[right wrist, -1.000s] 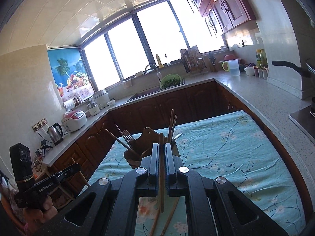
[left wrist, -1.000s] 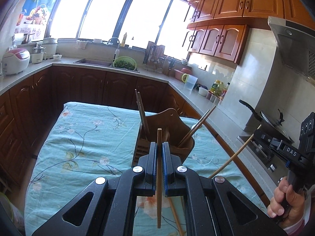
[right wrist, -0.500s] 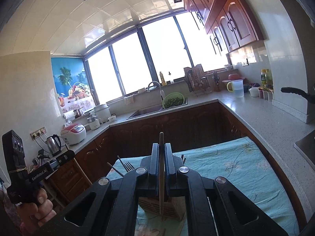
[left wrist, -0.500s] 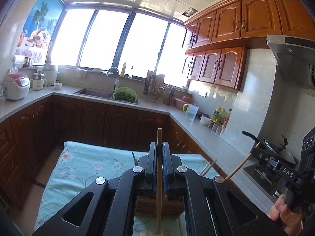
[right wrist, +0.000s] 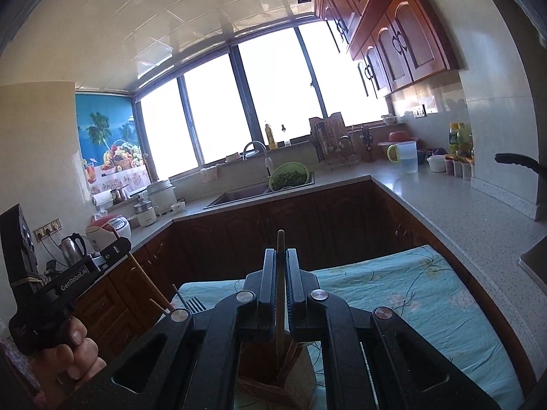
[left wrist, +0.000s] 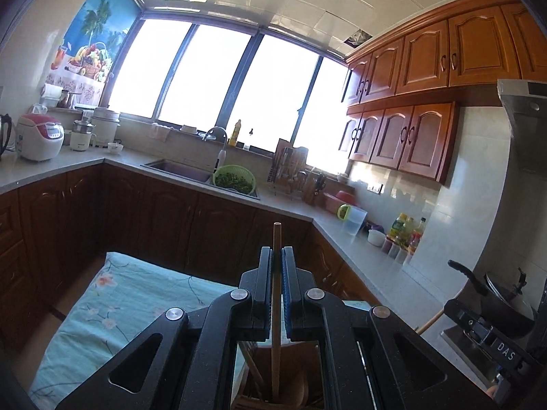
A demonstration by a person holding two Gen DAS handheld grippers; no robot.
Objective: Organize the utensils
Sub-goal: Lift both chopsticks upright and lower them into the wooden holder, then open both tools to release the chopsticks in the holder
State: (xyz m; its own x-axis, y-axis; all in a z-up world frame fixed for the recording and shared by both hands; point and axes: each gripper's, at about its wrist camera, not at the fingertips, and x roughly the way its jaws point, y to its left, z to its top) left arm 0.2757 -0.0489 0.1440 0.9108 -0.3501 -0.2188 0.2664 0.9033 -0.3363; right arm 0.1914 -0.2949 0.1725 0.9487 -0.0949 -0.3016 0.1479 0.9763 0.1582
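Left claw (left wrist: 277,259) and right claw (right wrist: 280,261) are each clamped tight on one upright wooden chopstick (left wrist: 275,307) (right wrist: 280,294), two chopsticks held in all, both poised over the single wooden utensil holder (right wrist: 273,379) on the cloth-covered counter (right wrist: 410,294).

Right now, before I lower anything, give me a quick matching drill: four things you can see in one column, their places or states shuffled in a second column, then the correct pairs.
Things:
1. left hand-held gripper
2. green colander
3. wooden utensil holder
4. rice cooker

Places or states:
A. on the flowered cloth, below both grippers
B. by the sink, full of greens
C. shut on a wooden chopstick
D. far left counter, near the kettle

Pairs: 1-C, 2-B, 3-A, 4-D
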